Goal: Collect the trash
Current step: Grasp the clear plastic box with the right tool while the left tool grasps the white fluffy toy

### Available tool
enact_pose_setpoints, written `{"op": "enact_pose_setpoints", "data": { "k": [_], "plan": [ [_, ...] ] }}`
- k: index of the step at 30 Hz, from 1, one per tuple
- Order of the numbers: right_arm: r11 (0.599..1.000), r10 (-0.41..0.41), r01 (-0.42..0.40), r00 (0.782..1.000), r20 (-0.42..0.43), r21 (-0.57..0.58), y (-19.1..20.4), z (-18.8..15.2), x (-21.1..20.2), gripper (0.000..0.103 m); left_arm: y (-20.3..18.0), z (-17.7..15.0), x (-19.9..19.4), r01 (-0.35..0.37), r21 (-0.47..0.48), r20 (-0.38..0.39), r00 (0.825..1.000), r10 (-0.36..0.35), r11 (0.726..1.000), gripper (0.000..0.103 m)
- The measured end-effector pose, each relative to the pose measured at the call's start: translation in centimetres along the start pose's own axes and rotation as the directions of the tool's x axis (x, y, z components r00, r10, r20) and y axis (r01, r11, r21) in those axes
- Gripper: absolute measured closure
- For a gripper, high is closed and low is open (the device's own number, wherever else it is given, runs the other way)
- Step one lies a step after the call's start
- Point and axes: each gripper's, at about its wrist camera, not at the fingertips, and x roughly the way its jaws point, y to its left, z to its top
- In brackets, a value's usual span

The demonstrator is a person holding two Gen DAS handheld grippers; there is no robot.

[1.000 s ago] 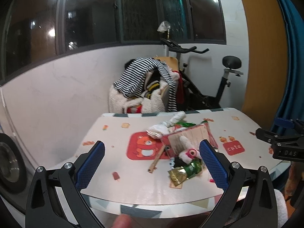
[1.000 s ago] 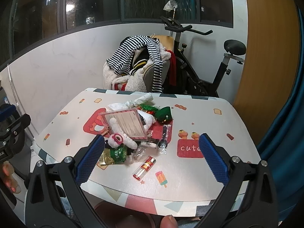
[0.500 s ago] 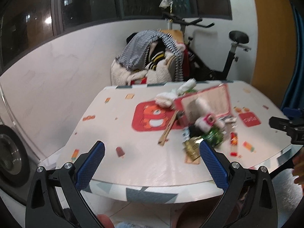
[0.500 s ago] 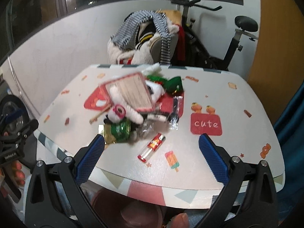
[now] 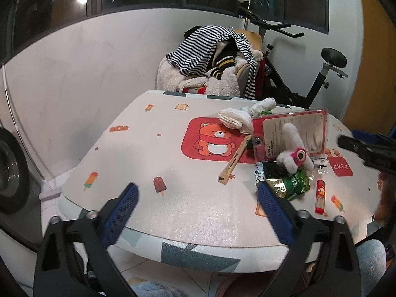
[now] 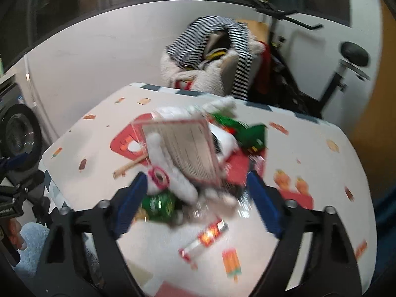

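Both jaws spread wide, gripping nothing: left gripper (image 5: pixel 198 212) over the near edge of the white cartoon-printed desk (image 5: pixel 138 148), right gripper (image 6: pixel 195 198) blurred, low over the mixed trash heap (image 6: pixel 188 153) mid-desk. Red-framed card package (image 5: pixel 292 133) tilted atop crumpled green foil wrapper (image 5: pixel 289 185).

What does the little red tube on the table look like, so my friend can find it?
Start at the white cartoon-print table and find the trash pile by the red bear picture. Nearest the front edge, beside the crumpled green foil wrapper, lies a slim red tube, the only stick-shaped red thing there.
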Motion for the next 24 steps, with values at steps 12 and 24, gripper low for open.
{"op": "enact_pose_setpoints", "data": {
  "k": [12, 24],
  "plan": [
    [0.986, 0.167, -0.166, 0.986, -0.015, 0.020, -1.1, 2.9, 6.1, 0.083, -0.7, -0.1, 2.9, 0.121, -0.038, -0.074, 0.990, -0.123, 0.992, 0.052],
    [0.996, 0.061, -0.075, 0.970, 0.236, 0.049, -2.4, 2.6, -0.9, 0.086, -5.5, 0.0, 5.1, 0.291, -0.013, -0.124, 0.949, -0.290, 0.957, 0.053]
  ]
}}
